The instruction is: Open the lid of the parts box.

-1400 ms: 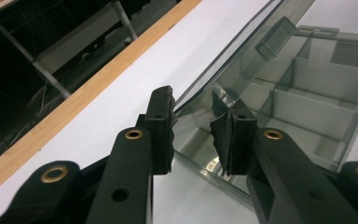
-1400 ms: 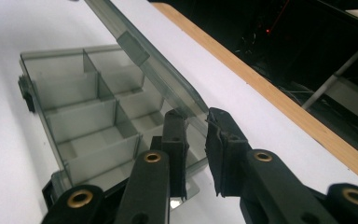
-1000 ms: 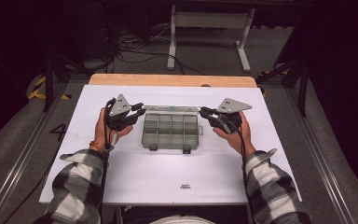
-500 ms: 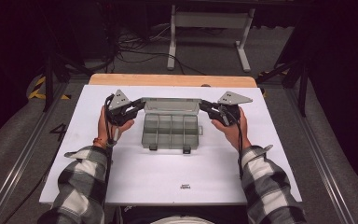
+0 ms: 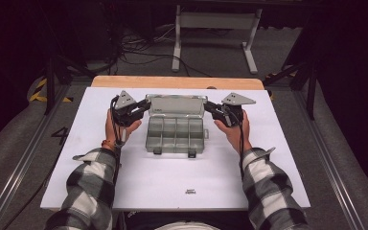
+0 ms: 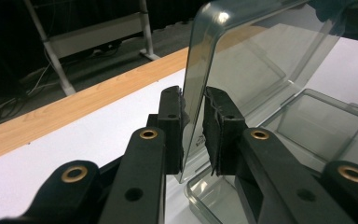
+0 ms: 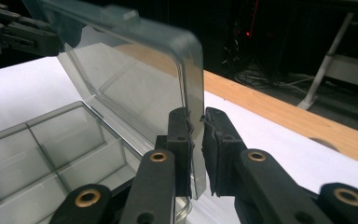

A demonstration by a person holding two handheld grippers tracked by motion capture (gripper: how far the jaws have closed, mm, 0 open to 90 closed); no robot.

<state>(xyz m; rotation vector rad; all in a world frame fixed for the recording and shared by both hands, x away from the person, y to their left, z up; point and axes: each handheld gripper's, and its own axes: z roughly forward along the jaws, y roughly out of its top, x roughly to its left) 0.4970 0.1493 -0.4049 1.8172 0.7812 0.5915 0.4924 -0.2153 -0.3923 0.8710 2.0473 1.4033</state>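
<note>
High view pictures are showing a white table (image 5: 172, 177) with a wooden edge (image 5: 172, 82) along its far side, and a person's forearms in checked sleeves (image 5: 91, 184) are being stretched forward over it. Near the middle of the table, a clear grey compartment box (image 5: 176, 134) is being kept flat on the white surface, its dividers showing as a row of cells and its two latches facing the person. Its lid (image 5: 175, 105) is being held raised at the far side of the box, standing roughly upright, tilted a little away from the person. The lid's left end is being gripped by the left tongs (image 5: 143, 106) and its right end by the right tongs (image 5: 210, 106), one hand being placed on each side of the box. Left gripper view frames are showing the left tongs (image 6: 193, 123) narrowed onto the lid's (image 6: 242, 60) edge, the clear plastic being pinched between the two black pads with the open box (image 6: 317, 126) lying beyond. Right gripper view frames are showing the right tongs (image 7: 196, 140) closed likewise on the opposite edge of the lid (image 7: 130, 70), the compartments of the box (image 7: 42, 149) being seen below and to the left, and the left tongs (image 7: 37, 37) being glimpsed at the lid's far corner.
</note>
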